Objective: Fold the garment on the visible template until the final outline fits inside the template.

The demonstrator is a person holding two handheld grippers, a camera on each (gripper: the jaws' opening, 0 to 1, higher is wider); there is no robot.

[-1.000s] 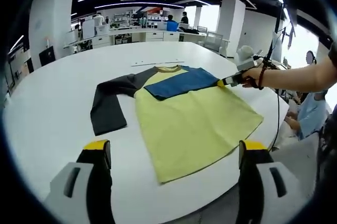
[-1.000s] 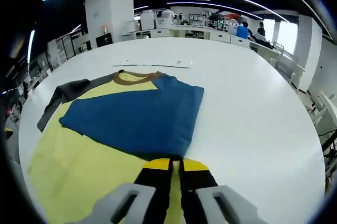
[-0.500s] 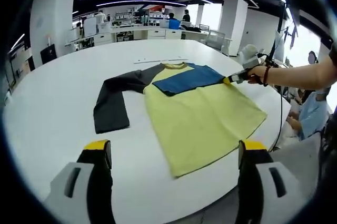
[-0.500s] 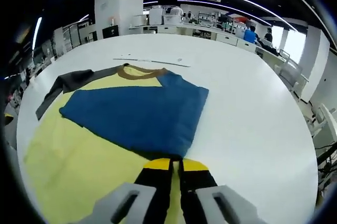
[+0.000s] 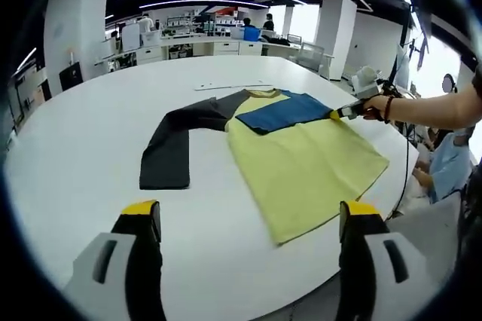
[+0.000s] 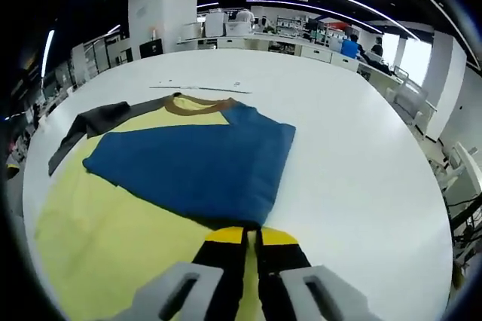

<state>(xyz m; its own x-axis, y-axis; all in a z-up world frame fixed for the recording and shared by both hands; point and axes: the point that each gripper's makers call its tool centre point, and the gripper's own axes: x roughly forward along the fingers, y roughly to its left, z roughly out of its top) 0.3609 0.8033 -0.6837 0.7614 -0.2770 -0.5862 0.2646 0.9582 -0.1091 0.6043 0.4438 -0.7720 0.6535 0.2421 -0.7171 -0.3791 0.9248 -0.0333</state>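
Blue sleeve point(image 6: 192, 163) folded over yellow shirt point(image 5: 305, 166), pinched by right gripper point(image 6: 246, 234); charcoal sleeve point(image 5: 169, 155) unfolded; left gripper point(image 5: 245, 219) agape, empty.

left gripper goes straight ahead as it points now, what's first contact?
Probably bare white table: the open left gripper hangs above it. The dark sleeve and yellow shirt body lie farther on; depth is unclear.

Yellow garment point(image 5: 310, 165) flat on table (blue sleeve point(image 6: 192, 166) folded over chest)
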